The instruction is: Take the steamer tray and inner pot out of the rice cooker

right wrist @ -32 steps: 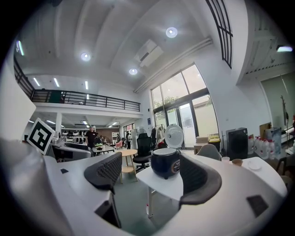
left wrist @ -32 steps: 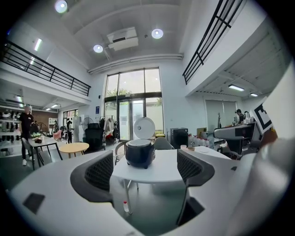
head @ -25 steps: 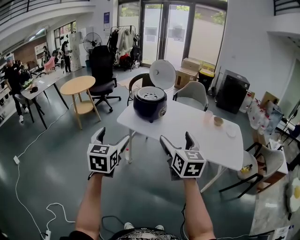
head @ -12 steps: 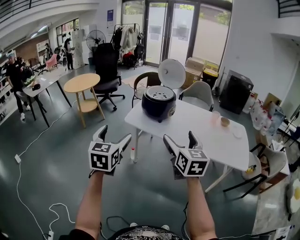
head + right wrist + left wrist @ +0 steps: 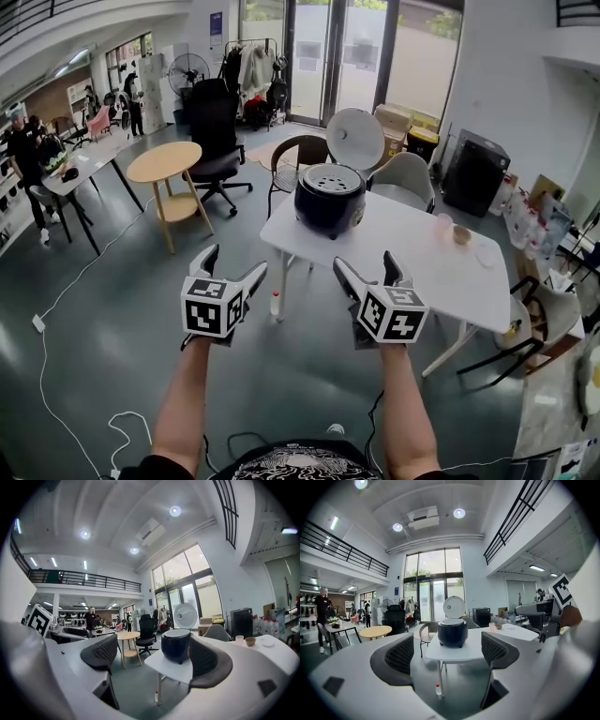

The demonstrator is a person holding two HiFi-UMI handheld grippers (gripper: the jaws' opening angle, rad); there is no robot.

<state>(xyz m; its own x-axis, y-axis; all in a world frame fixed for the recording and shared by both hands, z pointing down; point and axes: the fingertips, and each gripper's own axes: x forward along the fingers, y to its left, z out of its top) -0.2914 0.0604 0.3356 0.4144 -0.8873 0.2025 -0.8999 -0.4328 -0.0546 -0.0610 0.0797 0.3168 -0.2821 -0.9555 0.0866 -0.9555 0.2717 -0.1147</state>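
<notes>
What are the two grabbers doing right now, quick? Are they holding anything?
Left gripper: open, jaws apart, holding nothing.
Right gripper: open, jaws apart, holding nothing.

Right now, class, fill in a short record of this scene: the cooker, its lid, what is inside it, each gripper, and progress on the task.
rice cooker: dark, stands on the white table, near its far left corner in the head view
lid: raised open
steamer tray: pale holed top shows in the cooker's mouth
left gripper: open, empty, in the air short of the table
right gripper: open, empty, beside the left
progress: nothing taken out yet
</notes>
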